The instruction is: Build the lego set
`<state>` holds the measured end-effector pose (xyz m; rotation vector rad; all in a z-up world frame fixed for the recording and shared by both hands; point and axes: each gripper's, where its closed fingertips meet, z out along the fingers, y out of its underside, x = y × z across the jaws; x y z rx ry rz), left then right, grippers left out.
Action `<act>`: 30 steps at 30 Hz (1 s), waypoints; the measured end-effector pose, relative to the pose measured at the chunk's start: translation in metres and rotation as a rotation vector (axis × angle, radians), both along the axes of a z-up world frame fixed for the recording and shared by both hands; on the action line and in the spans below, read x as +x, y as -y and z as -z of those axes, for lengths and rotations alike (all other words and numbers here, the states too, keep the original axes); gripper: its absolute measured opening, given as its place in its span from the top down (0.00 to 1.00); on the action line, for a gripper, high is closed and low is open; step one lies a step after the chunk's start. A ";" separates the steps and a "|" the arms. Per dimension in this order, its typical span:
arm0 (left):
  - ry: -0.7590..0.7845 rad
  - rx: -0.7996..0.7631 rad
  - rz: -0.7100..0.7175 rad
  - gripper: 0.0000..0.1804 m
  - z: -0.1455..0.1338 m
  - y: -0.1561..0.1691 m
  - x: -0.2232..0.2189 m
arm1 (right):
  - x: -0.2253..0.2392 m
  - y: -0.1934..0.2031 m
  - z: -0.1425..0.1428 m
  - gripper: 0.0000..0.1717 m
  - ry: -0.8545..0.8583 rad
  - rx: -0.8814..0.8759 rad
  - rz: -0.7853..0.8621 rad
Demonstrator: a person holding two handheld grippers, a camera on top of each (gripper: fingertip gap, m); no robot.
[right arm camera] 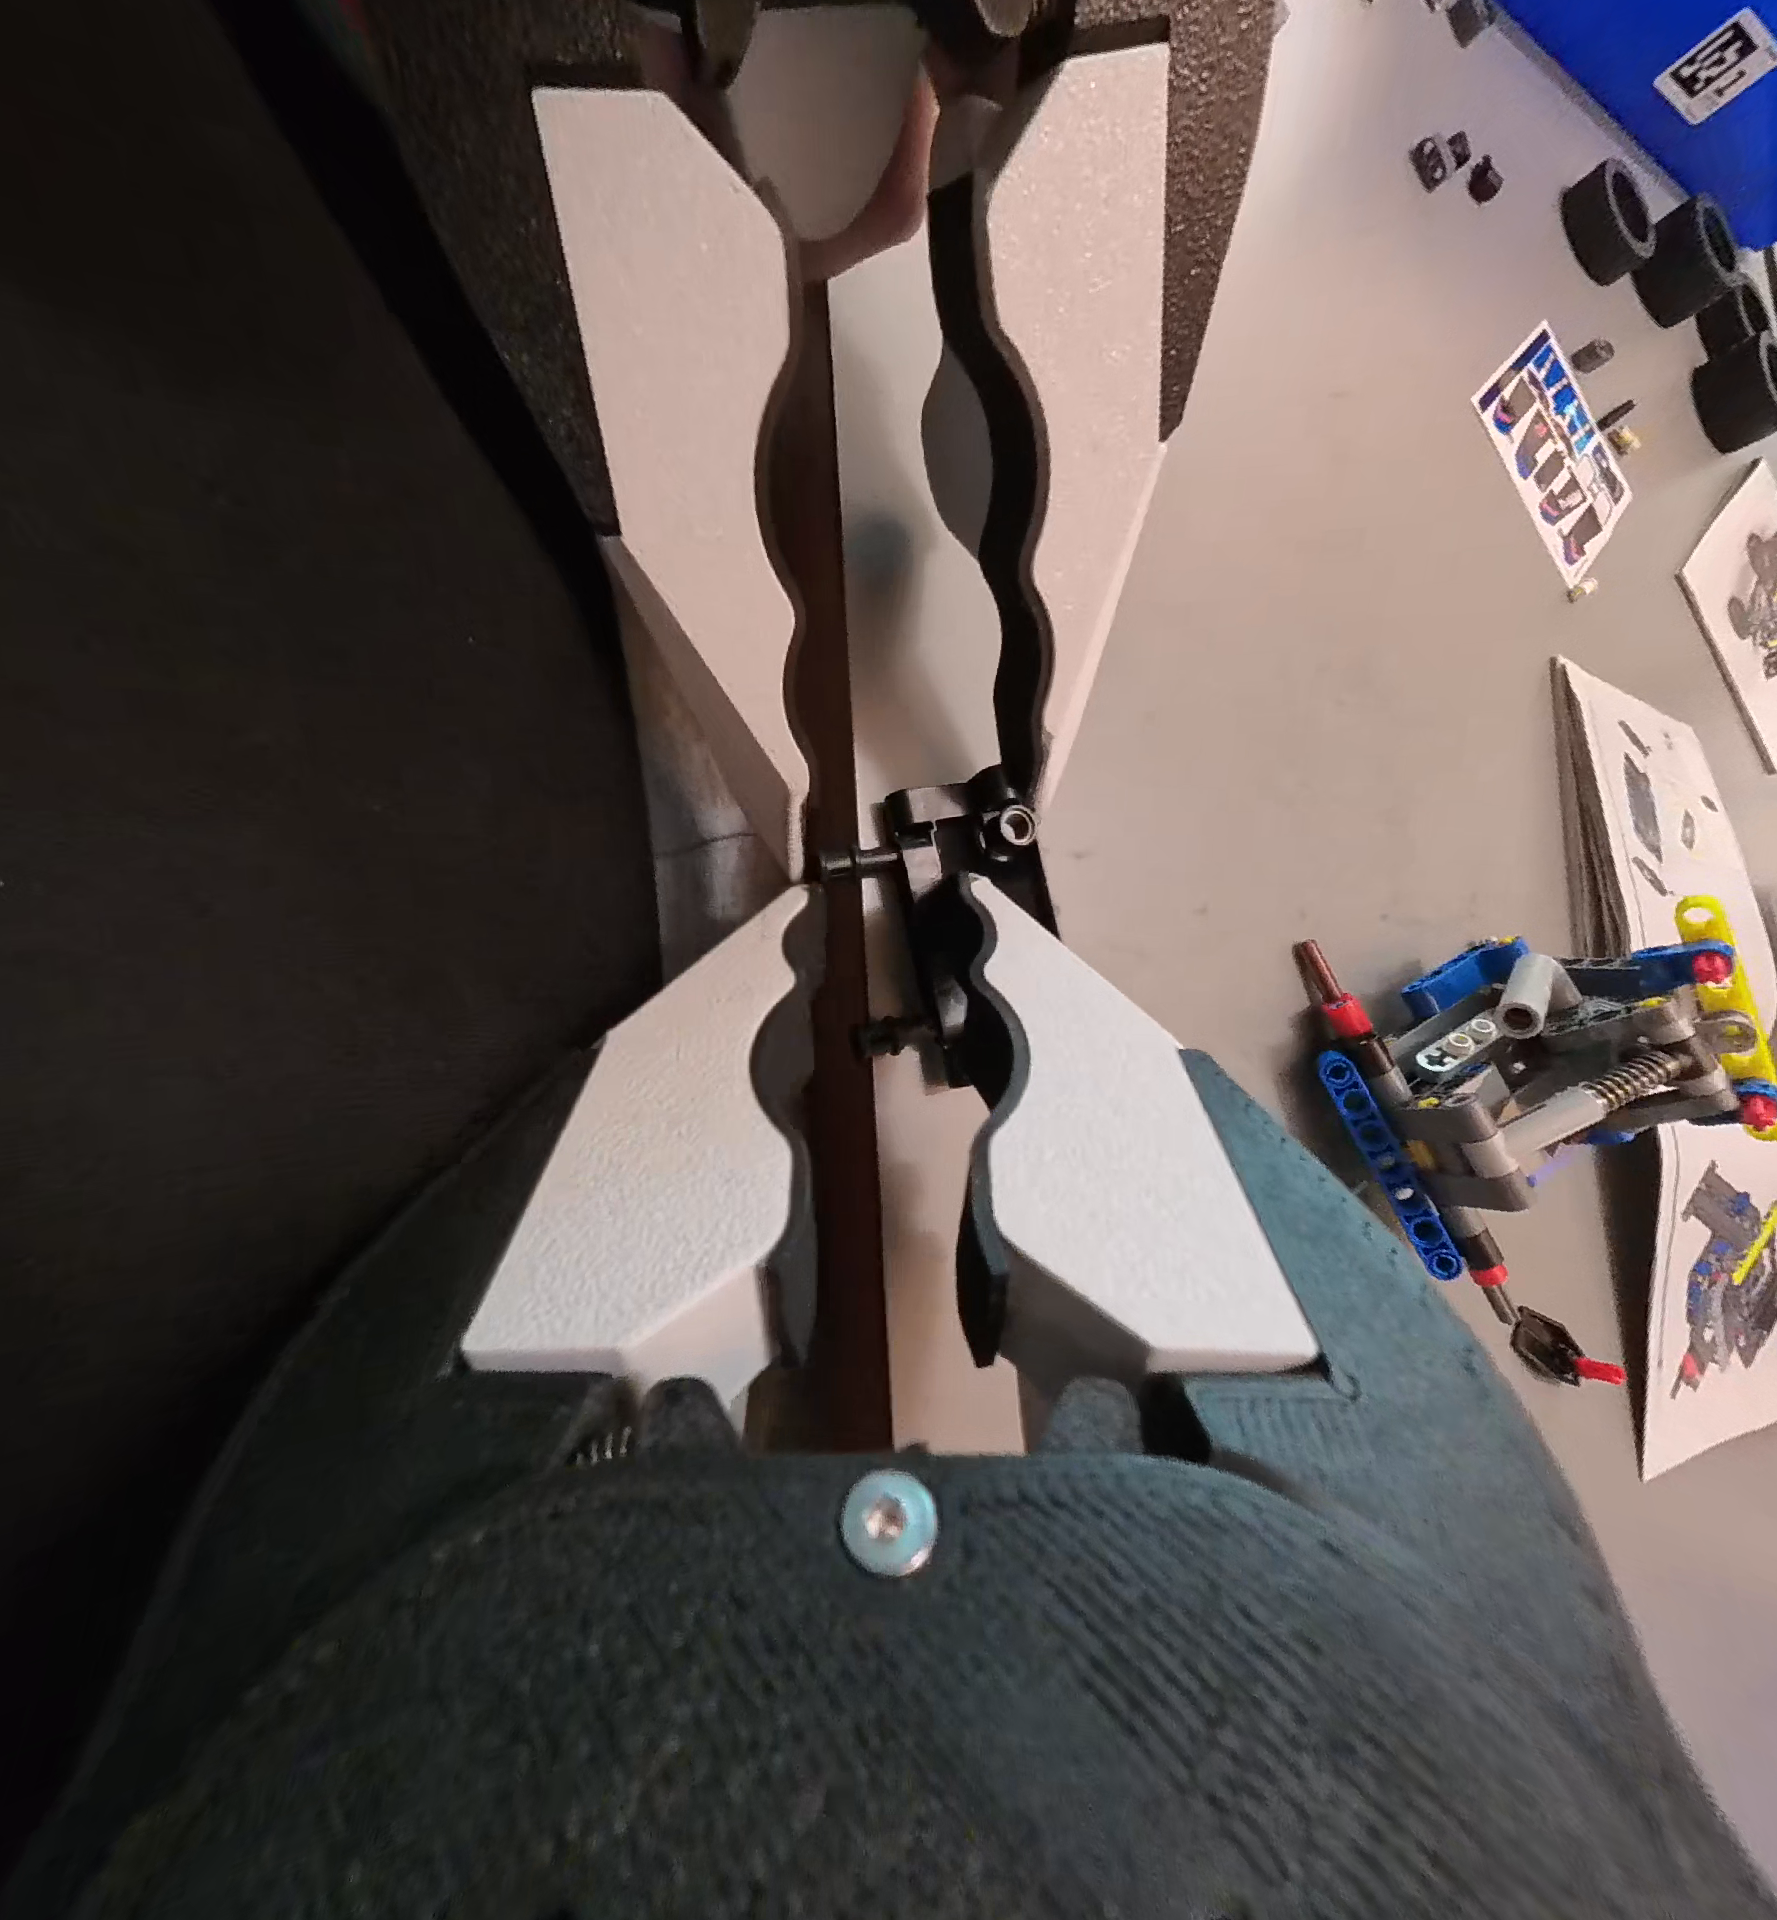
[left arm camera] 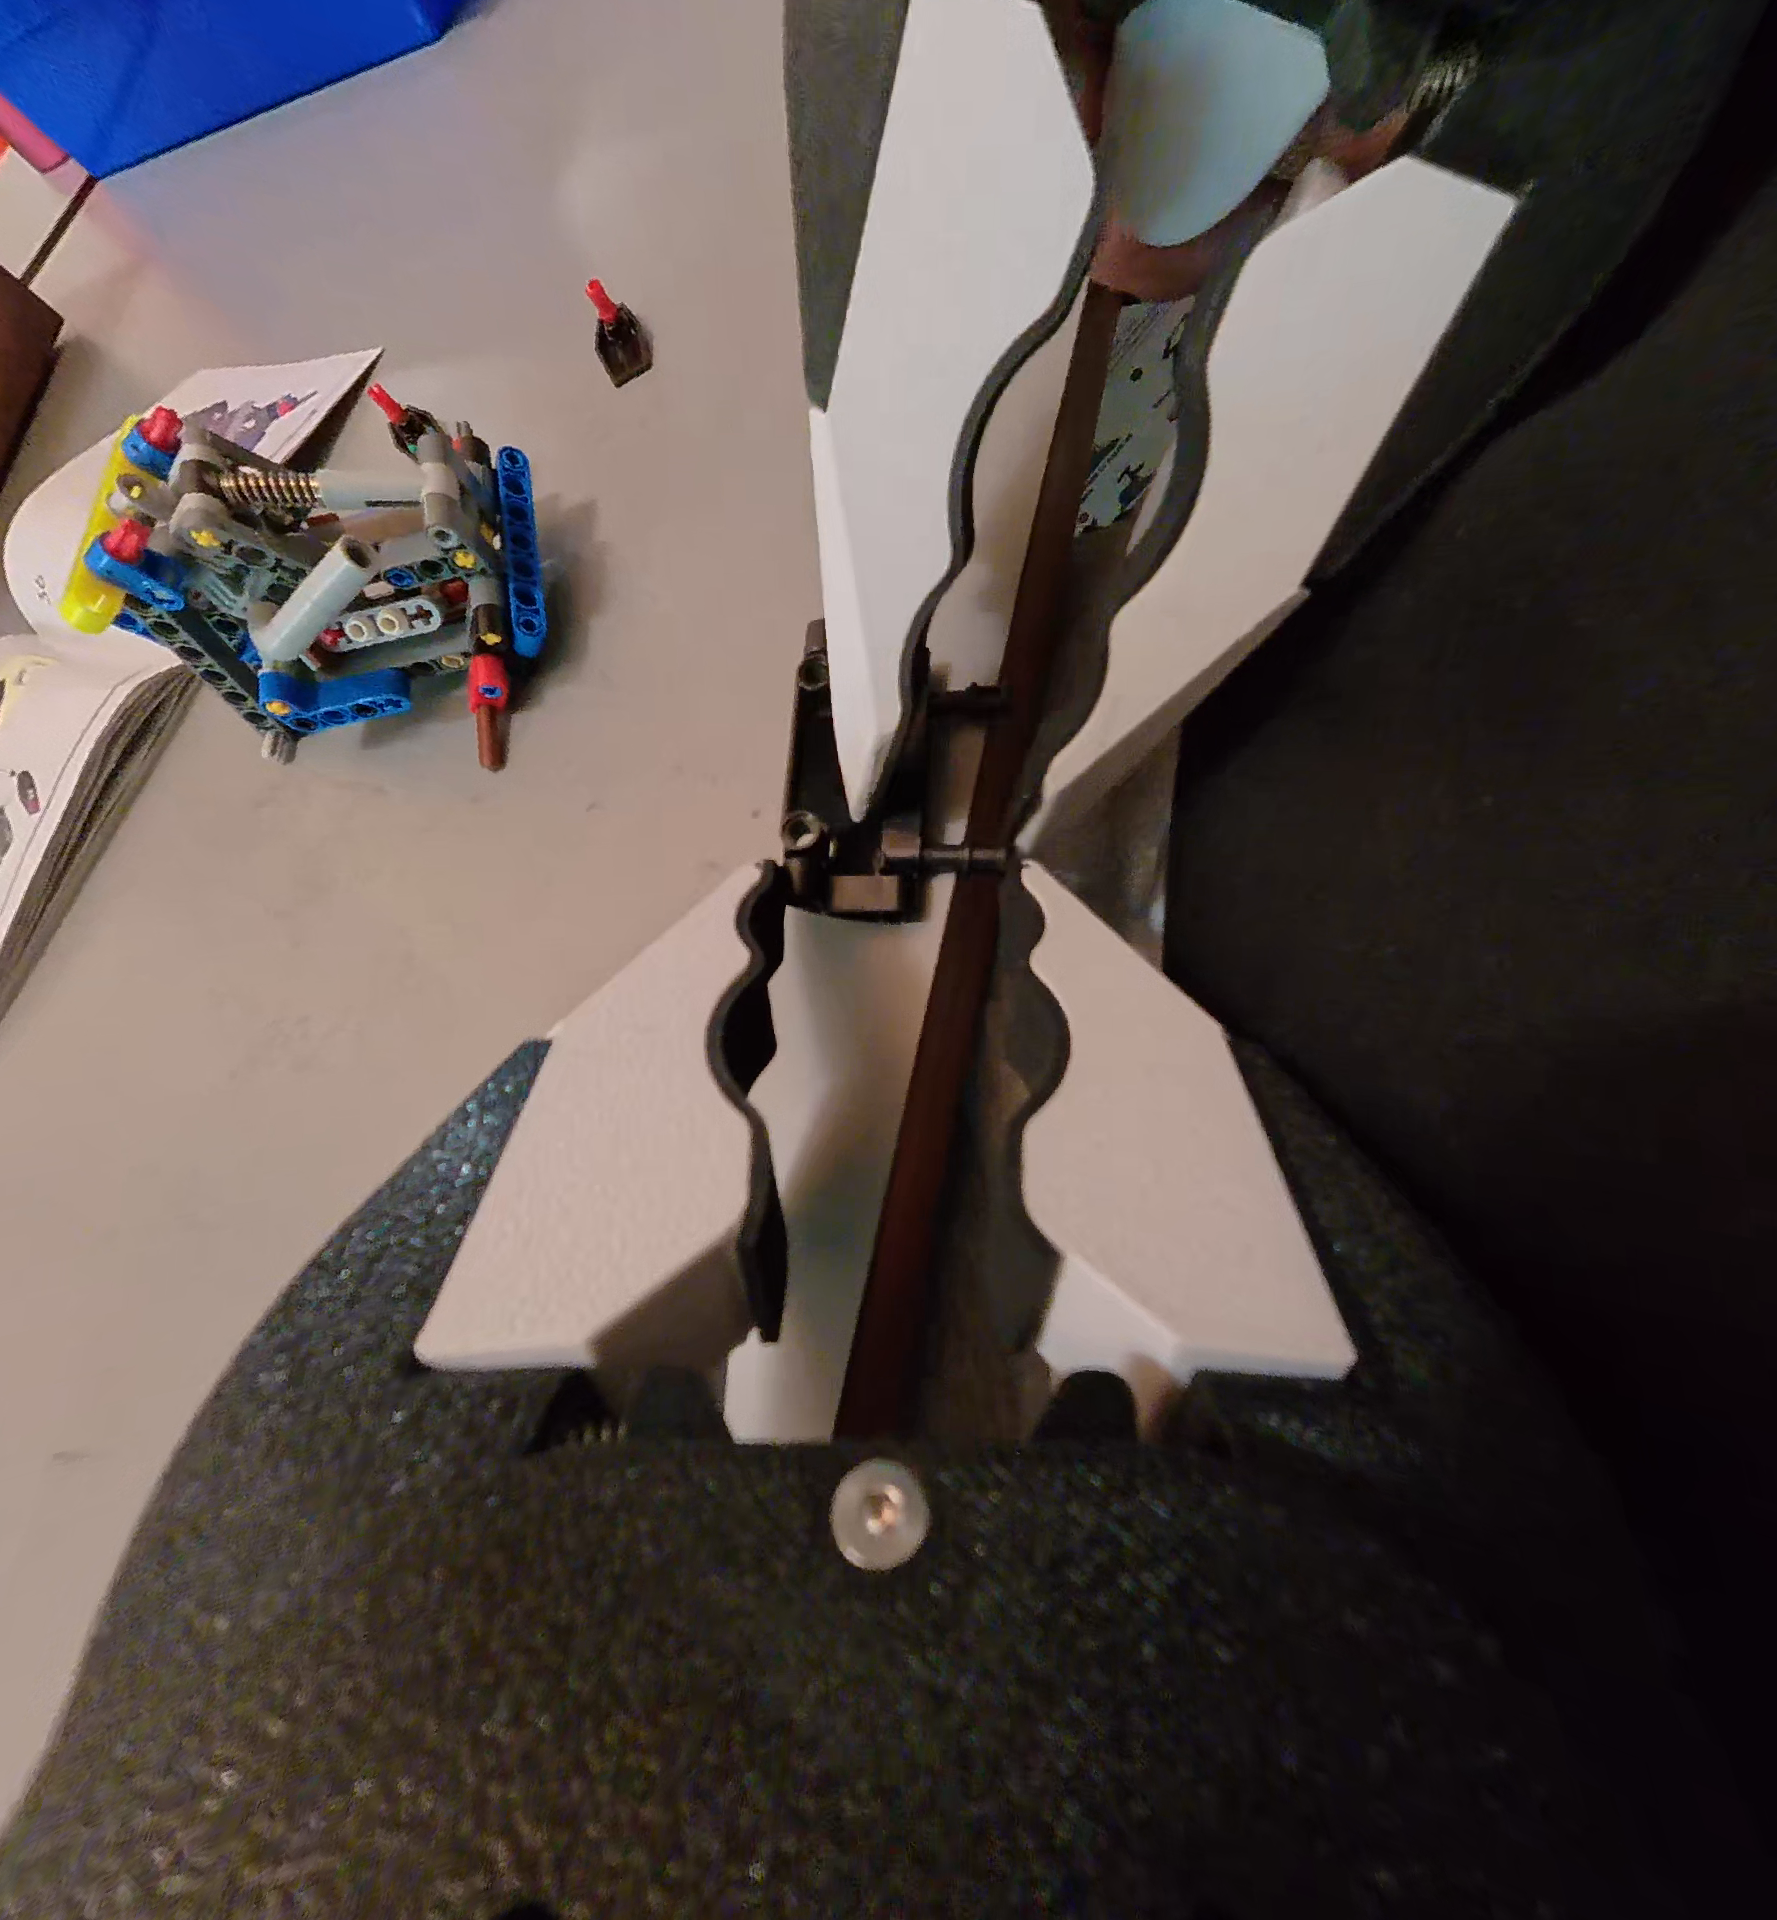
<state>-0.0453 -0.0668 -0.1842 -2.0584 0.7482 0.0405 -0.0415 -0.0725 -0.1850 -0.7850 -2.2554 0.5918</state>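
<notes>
Tip to tip, both grippers meet at the table edge (right arm camera: 1227, 727): the left gripper (left arm camera: 889, 883) and right gripper (right arm camera: 889, 914) each clamp one black connector piece (right arm camera: 951, 831), pins pointing sideways, near the toy-brick assembly (left arm camera: 323, 582).

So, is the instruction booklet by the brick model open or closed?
Open. The booklet lies on the table with printed pages facing up, and one leaf curls upward beside the brick model.
</notes>
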 end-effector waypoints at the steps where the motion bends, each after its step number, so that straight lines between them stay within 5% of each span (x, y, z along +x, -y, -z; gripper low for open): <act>1: 0.003 -0.001 -0.003 0.78 0.000 0.000 0.000 | 0.000 0.000 0.000 0.88 -0.002 0.002 0.003; 16: -0.025 0.009 0.030 0.78 0.000 0.001 0.002 | 0.004 0.004 -0.002 0.88 0.074 -0.125 -0.032; 30: -0.107 0.005 0.006 0.78 0.000 -0.001 0.002 | 0.001 0.005 -0.001 0.89 0.021 -0.070 0.002</act>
